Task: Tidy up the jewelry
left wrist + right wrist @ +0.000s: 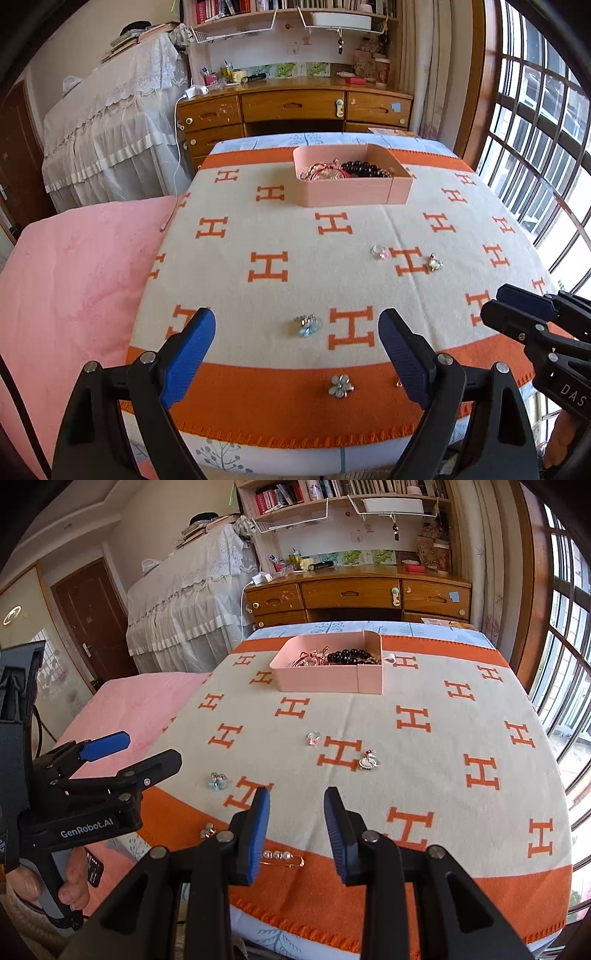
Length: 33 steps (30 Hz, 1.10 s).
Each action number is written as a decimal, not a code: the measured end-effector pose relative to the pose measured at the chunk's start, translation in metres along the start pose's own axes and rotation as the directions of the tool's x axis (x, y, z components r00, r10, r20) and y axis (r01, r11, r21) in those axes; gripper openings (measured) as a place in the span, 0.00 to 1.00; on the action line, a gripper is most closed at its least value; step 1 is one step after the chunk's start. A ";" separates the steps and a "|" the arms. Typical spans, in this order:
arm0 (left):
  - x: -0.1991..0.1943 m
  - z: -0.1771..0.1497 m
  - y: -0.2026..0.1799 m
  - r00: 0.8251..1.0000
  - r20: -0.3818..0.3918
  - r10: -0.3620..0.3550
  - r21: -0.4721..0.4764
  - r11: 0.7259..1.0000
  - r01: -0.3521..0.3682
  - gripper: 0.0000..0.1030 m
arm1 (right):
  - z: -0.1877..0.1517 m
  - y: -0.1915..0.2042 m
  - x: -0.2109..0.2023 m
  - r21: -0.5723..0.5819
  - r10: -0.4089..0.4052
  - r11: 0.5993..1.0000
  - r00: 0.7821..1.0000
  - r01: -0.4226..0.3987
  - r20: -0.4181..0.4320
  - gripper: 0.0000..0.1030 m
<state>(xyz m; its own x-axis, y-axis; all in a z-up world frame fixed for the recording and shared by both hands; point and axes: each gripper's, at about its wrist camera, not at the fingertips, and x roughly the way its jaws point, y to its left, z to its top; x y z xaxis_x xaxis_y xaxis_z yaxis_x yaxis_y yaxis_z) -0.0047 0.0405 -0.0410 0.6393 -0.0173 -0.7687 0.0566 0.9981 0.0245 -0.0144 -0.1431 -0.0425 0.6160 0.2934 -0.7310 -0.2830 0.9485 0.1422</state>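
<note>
A pink box (351,192) (325,679) at the far side of the orange-and-cream blanket holds black beads (364,168) and pink bracelets. Loose on the blanket lie a pink-stone ring (379,252) (314,738), a silver charm (435,263) (369,761), a blue flower piece (307,325) (218,781), a pale flower brooch (340,386) (207,830) and a pearl pin (282,857). My left gripper (297,354) is open above the near edge, with the blue flower piece between its fingers. My right gripper (297,830) is open and empty, just beyond the pearl pin.
The blanket (280,229) covers a small table. A pink quilt (74,280) lies to the left. A wooden desk (295,107) with drawers stands behind, a lace-covered piano (110,122) at the back left, and barred windows (535,129) on the right.
</note>
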 end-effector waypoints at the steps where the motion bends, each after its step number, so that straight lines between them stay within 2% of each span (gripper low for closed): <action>1: 0.003 -0.004 0.004 1.000 -0.014 0.004 -0.002 1.000 -0.004 0.86 | -0.003 0.001 0.001 -0.011 0.001 1.000 1.000 -0.001 -0.010 0.30; 10: 0.034 -0.037 0.034 0.986 -0.163 -0.023 -0.060 0.998 0.014 0.86 | -0.029 0.017 0.017 -0.119 -0.002 0.993 0.994 -0.011 -0.107 0.30; 15: 0.048 -0.050 0.034 0.975 -0.215 -0.051 -0.052 0.998 0.041 0.86 | -0.041 0.023 0.032 -0.159 0.031 0.985 0.982 -0.061 -0.186 0.30; 19: 0.048 -0.053 0.028 0.975 -0.212 -0.063 -0.025 0.998 0.059 0.86 | -0.045 0.028 0.042 -0.183 0.038 0.980 0.974 -0.080 -0.223 0.30; 24: 0.046 -0.052 0.027 0.975 -0.206 -0.088 -0.011 0.996 0.087 0.86 | -0.044 0.031 0.050 -0.278 -0.020 0.960 0.980 -0.036 -0.197 0.30; 28: 0.045 -0.051 0.025 0.970 -0.212 -0.118 -0.005 0.993 0.119 0.86 | -0.045 0.033 0.058 -0.380 -0.043 0.924 0.980 -0.036 -0.196 0.30; 33: 0.048 -0.050 0.022 0.968 -0.219 -0.122 0.001 0.992 0.125 0.86 | -0.048 0.035 0.066 -0.489 -0.038 0.870 0.981 -0.061 -0.190 0.30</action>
<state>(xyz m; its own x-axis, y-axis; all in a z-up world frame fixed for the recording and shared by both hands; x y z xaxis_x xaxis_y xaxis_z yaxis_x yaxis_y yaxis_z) -0.0115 0.0647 -0.1095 0.4439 -0.1254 -0.8872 0.1372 0.9880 -0.0710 -0.0189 -0.0960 -0.1174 0.4753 0.2286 -0.8496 -0.6433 0.7491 -0.1583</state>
